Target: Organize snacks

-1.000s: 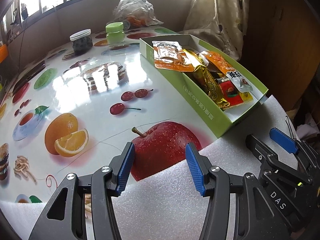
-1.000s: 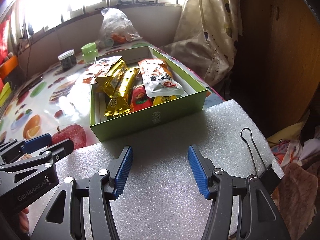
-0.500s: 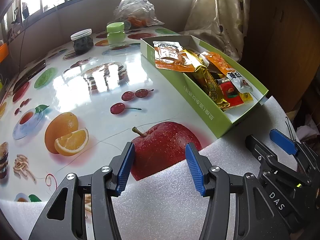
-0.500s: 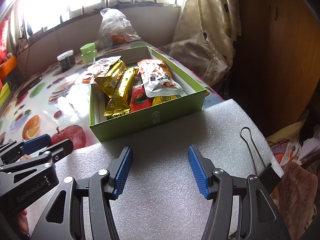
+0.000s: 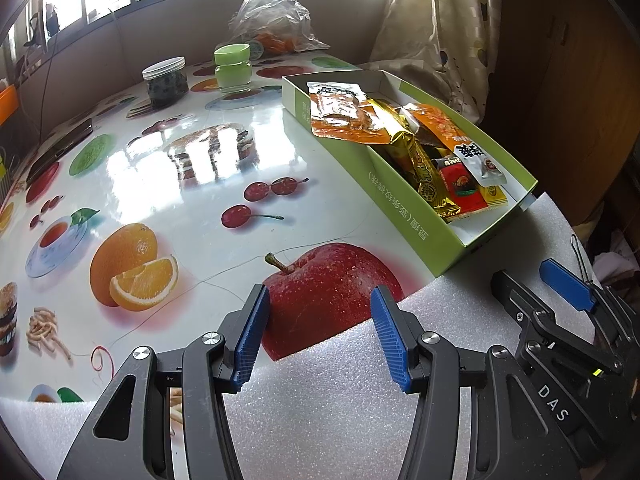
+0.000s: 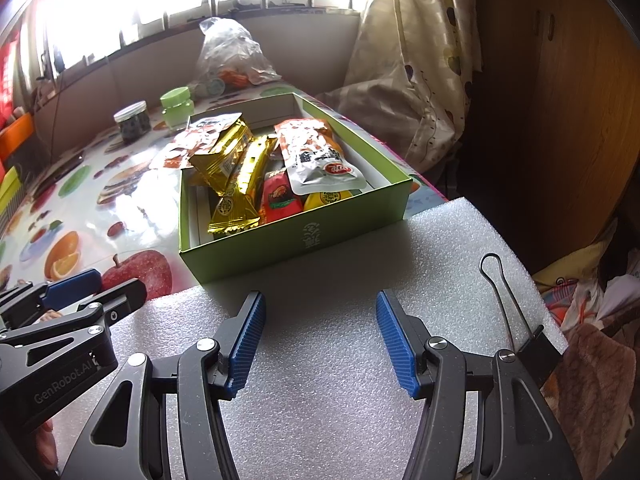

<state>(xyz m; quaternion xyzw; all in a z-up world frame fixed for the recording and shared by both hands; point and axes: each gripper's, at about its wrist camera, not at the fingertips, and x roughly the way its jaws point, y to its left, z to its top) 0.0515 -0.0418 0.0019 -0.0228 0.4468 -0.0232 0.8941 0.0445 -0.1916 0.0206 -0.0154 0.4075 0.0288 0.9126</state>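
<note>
Several glossy snack packets (image 6: 244,176) heaped inside green box (image 6: 296,236)

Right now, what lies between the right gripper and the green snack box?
Only bare white foam sheet, as the right wrist view shows. The right gripper is open and empty, and the green snack box sits at the foam's far edge.

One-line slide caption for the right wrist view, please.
Open right claw over white foam sheet, facing a green box filled with snack packets.
</note>
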